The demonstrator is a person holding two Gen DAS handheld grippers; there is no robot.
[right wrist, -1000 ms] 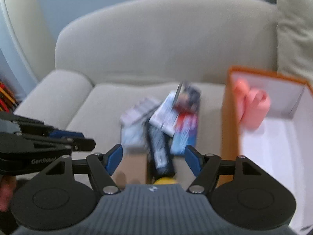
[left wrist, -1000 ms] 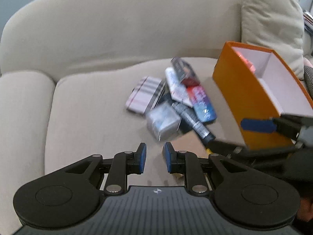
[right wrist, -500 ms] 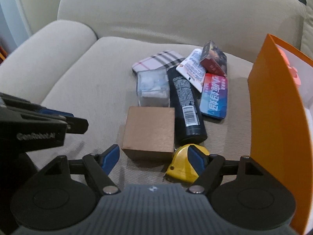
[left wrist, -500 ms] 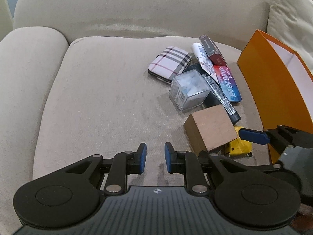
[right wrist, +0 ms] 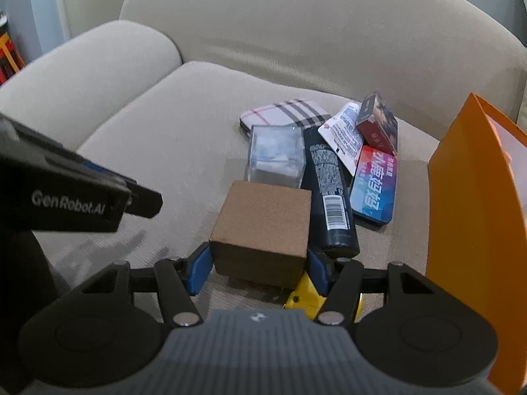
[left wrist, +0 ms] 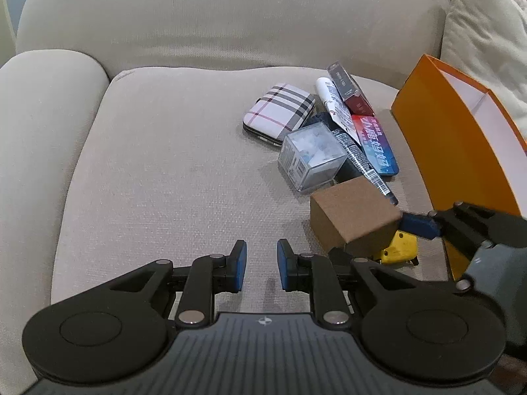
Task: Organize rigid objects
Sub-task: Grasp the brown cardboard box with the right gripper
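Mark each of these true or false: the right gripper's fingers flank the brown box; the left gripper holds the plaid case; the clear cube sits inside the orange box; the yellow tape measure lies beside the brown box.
1. The right gripper has its fingers either side of the brown box. True.
2. The left gripper holds the plaid case. False: its fingers hold nothing, and the case lies on the sofa cushion.
3. The clear cube sits inside the orange box. False: it rests on the cushion.
4. The yellow tape measure lies beside the brown box. True.

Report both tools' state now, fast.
Left tool: open, empty, over the sofa seat.
Right tool: fingers flank the cardboard box; grip unclear.
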